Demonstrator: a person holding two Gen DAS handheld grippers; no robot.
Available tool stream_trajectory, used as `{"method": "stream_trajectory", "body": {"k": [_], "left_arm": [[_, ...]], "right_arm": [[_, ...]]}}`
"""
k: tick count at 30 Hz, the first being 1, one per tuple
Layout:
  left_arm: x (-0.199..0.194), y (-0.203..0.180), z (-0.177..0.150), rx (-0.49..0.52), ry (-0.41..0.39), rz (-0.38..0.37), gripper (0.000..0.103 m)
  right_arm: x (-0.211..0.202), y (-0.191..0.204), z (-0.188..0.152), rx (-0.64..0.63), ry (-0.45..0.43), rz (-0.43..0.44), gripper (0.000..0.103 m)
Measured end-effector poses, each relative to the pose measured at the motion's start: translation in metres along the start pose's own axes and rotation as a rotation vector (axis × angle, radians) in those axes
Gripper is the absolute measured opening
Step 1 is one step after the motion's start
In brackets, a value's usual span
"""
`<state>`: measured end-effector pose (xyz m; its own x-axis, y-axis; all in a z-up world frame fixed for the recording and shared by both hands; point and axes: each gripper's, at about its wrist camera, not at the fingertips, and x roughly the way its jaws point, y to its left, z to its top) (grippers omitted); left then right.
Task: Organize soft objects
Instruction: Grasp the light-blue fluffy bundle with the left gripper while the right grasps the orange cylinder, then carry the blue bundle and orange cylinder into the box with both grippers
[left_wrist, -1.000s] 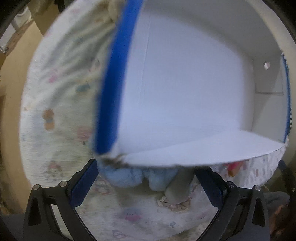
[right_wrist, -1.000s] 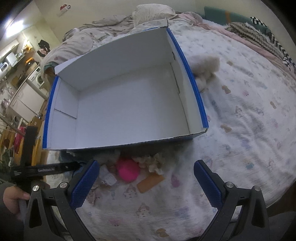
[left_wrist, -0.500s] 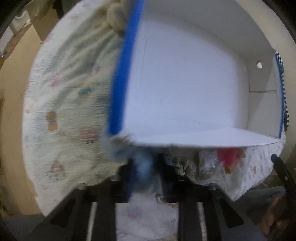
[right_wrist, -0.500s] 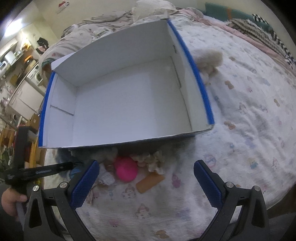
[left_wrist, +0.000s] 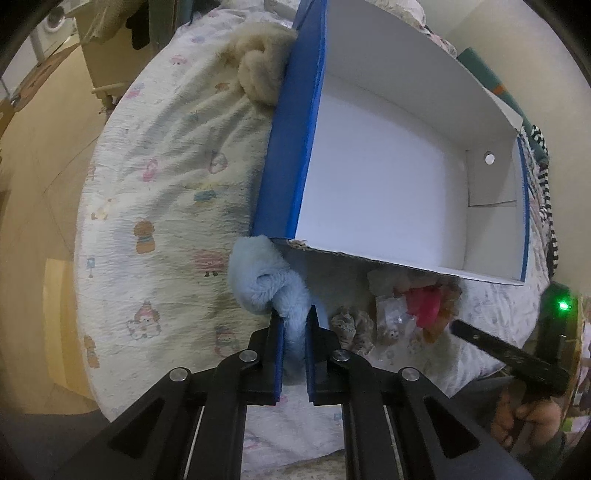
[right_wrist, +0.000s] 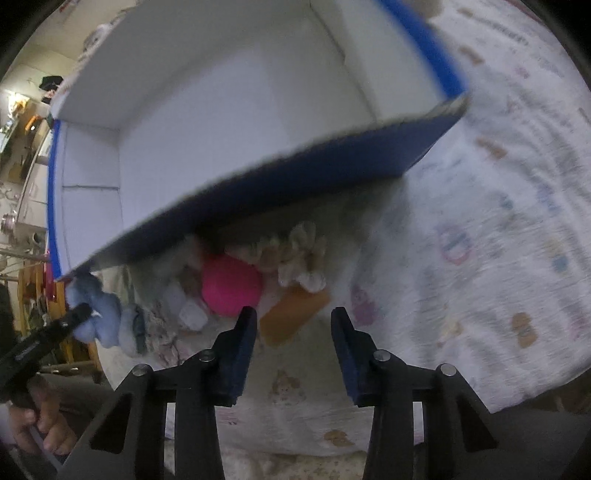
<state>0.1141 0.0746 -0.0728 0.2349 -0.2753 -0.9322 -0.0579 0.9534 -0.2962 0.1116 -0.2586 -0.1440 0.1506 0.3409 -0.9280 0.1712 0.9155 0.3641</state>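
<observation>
Box (left_wrist: 388, 177) corner nearly touches the blue plush (left_wrist: 266, 284) pinched by the left claw (left_wrist: 294, 317); right claw (right_wrist: 293, 321) spread near the blurred, half-hidden pink ball (right_wrist: 231, 290).

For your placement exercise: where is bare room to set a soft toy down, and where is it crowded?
Free: the white floor inside the blue box, and the bedsheet left of it. Crowded: the strip before its near wall, with the blue plush and pink ball.

Left wrist view high over box (left_wrist: 388, 177) corner, right wrist view low, close, both sharing box and toy pile (right_wrist: 258, 280)
</observation>
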Motion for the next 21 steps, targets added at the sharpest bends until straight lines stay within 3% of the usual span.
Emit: {"method": "stream_trajectory", "body": {"k": [4, 7, 8, 16, 19, 21], "left_arm": [[0.007, -0.007, -0.008, 0.002, -0.013, 0.002, 0.009], [0.005, -0.006, -0.01, 0.005, -0.026, 0.012, 0.009], [0.006, -0.007, -0.009, 0.006, -0.03, 0.017, 0.009], [-0.003, -0.01, -0.018, 0.004, -0.072, 0.058, 0.009], [-0.008, -0.013, -0.027, 0.023, -0.093, 0.114, 0.009], [-0.014, -0.013, -0.031, 0.035, -0.11, 0.136, 0.009]], "right_arm": [[0.021, 0.005, 0.002, 0.004, 0.033, -0.015, 0.039], [0.028, 0.009, 0.001, -0.011, 0.039, -0.029, 0.019], [0.026, 0.01, 0.0, -0.017, 0.035, -0.026, 0.007], [-0.011, 0.025, -0.022, -0.067, -0.001, 0.061, 0.006], [-0.027, 0.028, -0.035, -0.084, -0.023, 0.103, 0.006], [-0.043, 0.034, -0.038, -0.12, -0.081, 0.109, 0.006]]}}
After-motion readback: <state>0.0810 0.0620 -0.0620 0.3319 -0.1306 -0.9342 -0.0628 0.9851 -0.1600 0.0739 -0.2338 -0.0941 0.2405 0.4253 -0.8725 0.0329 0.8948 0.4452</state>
